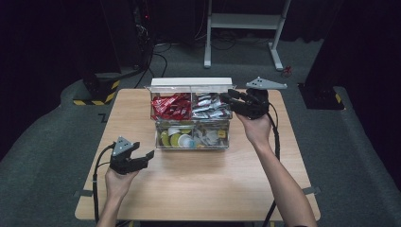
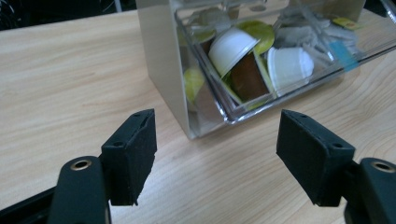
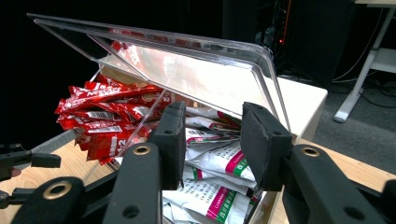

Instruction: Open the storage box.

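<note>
A clear organiser box [image 1: 156, 136] stands at the back middle of the wooden table, its lid [image 1: 191, 82] raised. The top holds red packets [image 1: 170, 106] on the left and white packets [image 1: 210, 106] on the right. The lower front part holds capsules [image 1: 177, 138] and tea bags. My right gripper [image 1: 225, 97] hovers at the box's right rear. In the right gripper view its jaws [image 3: 212, 135] stand a narrow gap apart over the white packets [image 3: 219, 163], gripping nothing, beside the lid [image 3: 187, 70]. My left gripper [image 1: 145, 150] is open near the box's front left corner [image 2: 163, 60], empty [image 2: 217, 149].
Bare table [image 1: 198, 189] lies in front of the box. A white desk frame [image 1: 241, 21] stands on the floor behind. A striped yellow-black base [image 1: 97, 92] is off the table's back left corner and a dark stand [image 1: 321, 97] off its back right.
</note>
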The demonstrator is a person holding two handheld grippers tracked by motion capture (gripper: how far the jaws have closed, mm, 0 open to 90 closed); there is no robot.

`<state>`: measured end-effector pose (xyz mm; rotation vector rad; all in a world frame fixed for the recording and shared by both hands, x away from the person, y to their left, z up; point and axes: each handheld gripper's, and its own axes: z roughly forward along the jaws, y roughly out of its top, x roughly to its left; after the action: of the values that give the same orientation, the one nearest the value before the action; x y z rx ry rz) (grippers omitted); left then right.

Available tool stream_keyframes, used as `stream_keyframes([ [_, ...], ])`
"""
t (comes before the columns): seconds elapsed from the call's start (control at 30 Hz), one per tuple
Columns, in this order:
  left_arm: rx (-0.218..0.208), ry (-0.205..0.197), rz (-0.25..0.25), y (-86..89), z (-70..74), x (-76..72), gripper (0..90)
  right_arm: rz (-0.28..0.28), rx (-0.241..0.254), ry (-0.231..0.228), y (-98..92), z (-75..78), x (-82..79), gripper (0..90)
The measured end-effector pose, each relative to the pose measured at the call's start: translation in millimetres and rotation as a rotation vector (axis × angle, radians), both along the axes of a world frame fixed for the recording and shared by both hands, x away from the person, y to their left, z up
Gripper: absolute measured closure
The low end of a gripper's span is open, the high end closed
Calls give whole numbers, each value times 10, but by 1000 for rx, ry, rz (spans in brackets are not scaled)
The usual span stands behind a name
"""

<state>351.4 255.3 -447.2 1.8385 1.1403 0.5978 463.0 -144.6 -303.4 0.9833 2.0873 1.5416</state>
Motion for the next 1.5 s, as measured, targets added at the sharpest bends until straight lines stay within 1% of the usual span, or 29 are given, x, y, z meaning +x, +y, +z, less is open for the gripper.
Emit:
stream_keyframes([
  [0.03, -8, -6, -4, -13, 49, 0, 292, -2, -2, 0, 4, 1, -3, 605],
  [0.07, -8, -6, -4, -13, 49, 0, 292, -2, -2, 0, 4, 1, -3, 605],
  [0.1, -15, -14, -8, -26, 102, 4, 291, 0, -4, 6, 3, 10, 0, 606],
  [0.13, -8, -12, -11, -34, 127, 13, 290, 0, -5, 7, 2, 10, 1, 606],
  [0.2, -7, -9, -15, -41, 150, 23, 290, -3, -7, 5, 7, 10, -4, 605],
  [0.27, -17, -9, -26, -56, 194, 44, 291, -4, -7, 6, 8, 12, -3, 605],
  [0.3, -11, -12, -33, -68, 227, 57, 292, -6, -6, 7, 10, 12, -4, 605],
  [0.33, -11, -12, -33, -68, 227, 57, 293, -6, -6, 7, 10, 12, -4, 605],
  [0.43, -28, -15, -40, -80, 292, 68, 294, -8, -10, 10, 14, 20, -3, 606],
  [0.57, -25, -20, -33, -83, 330, 76, 301, -6, -14, 9, 12, 24, 1, 606],
  [0.67, -24, -19, -31, -91, 366, 90, 305, -5, -8, 10, 10, 21, 3, 606],
  [0.73, -28, -23, -29, -104, 425, 99, 306, -7, -4, 12, 13, 16, 0, 606],
  [0.8, -28, -25, -28, -105, 450, 98, 317, -6, -8, 14, 13, 22, 8, 605],
  [0.83, -29, -43, -21, -110, 498, 97, 326, -6, -12, 14, 14, 25, 7, 605],
  [0.93, -39, -65, -22, -115, 564, 105, 348, -6, -11, 17, 14, 25, 6, 604],
  [0.97, -39, -65, -22, -115, 564, 105, 353, -6, -11, 17, 14, 25, 6, 604],
  [1.0, -38, -74, -20, -122, 604, 111, 354, -6, -7, 17, 13, 24, 7, 605],
  [1.03, -38, -74, -20, -122, 604, 111, 355, -7, -7, 16, 14, 22, 6, 605],
  [1.1, -49, -65, -20, -126, 669, 117, 354, -7, -10, 18, 15, 26, 7, 605],
  [1.17, -48, -60, -21, -125, 693, 120, 354, -7, -11, 20, 15, 29, 8, 605],
  [1.2, -44, -50, -19, -128, 736, 130, 357, -8, -12, 20, 17, 29, 5, 604],
  [1.23, -44, -50, -19, -128, 736, 130, 362, -8, -12, 20, 17, 29, 5, 604],
  [1.27, -40, -43, -22, -139, 782, 140, 369, -9, -14, 19, 19, 32, 7, 605],
  [1.3, -40, -43, -22, -139, 782, 140, 374, -9, -14, 19, 19, 32, 7, 605],
  [1.37, -47, -52, -32, -169, 861, 151, 378, -9, -10, 23, 18, 31, 6, 602],
  [1.4, -47, -52, -32, -169, 861, 151, 378, -9, -10, 23, 18, 31, 6, 602],
  [1.43, -47, -60, -38, -194, 920, 159, 378, -11, -12, 23, 21, 33, 5, 601],
  [1.5, -47, -65, -39, -208, 947, 162, 378, -10, -13, 25, 21, 35, 5, 600],
])
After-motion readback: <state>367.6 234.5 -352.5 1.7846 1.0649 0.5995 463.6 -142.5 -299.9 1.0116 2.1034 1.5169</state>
